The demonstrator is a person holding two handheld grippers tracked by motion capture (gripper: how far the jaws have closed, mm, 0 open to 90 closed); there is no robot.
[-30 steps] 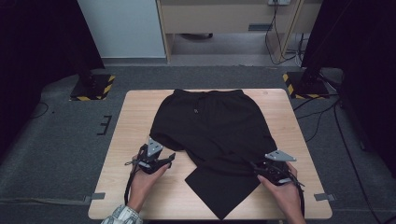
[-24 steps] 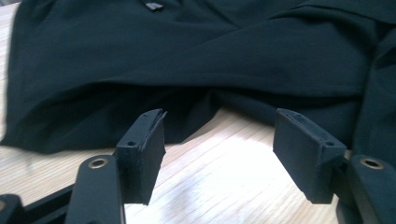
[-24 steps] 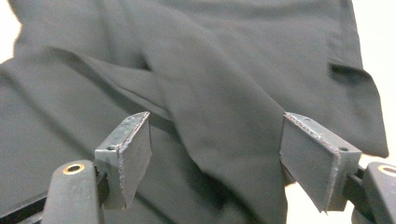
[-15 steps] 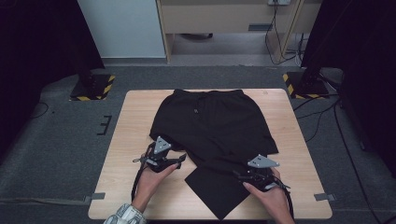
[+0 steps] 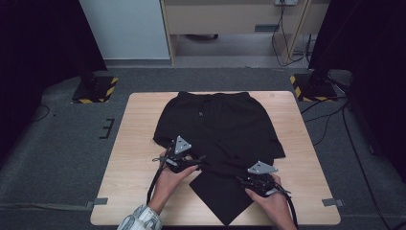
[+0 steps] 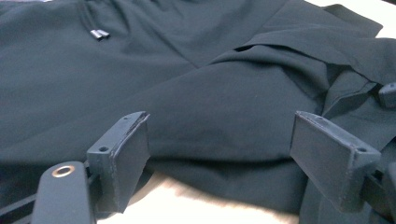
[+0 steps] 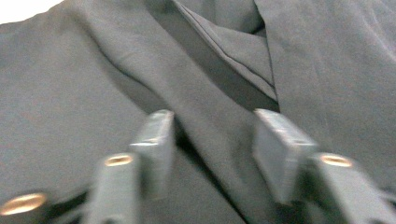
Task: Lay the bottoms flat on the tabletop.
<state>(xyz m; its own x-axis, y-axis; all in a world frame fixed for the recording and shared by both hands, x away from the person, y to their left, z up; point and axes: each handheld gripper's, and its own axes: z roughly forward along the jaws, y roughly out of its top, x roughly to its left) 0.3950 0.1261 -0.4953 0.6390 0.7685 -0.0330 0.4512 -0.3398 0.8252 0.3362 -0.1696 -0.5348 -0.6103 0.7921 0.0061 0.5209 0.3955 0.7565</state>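
Folding in hand: black shorts (image 5: pixel 215 124) spread flat across the middle of the desk (image 5: pixel 139 143), waistband (image 5: pixel 213 94) at the far edge, one leg (image 5: pixel 220 194) already turned over into a slanted panel that reaches the near edge. Left gripper (image 5: pixel 197 160) released, jaws wide and just now opening further, sitting low at the near left hem with a soft fold of cloth between the pads but not pinched. Right gripper (image 5: pixel 242 181) over the top corner of the turned leg, jaws just now closing about a raised ridge of cloth, seemingly not yet pressing on it. Judged as the shift between folds: one hold let go, the next being taken. Next move likely calls for a firm pinch on that ridge, catching both layers, then a fresh hold for the left side before any lifting, so the panel stays square. Hard to make out: right gripper view blurred, so contact of pads and cloth uncertain; black on black hides seams and layer edges; metal drawstring tips (image 6: pixel 99 33) the one clear landmark; near corner of the leg cut off by the frame edge.
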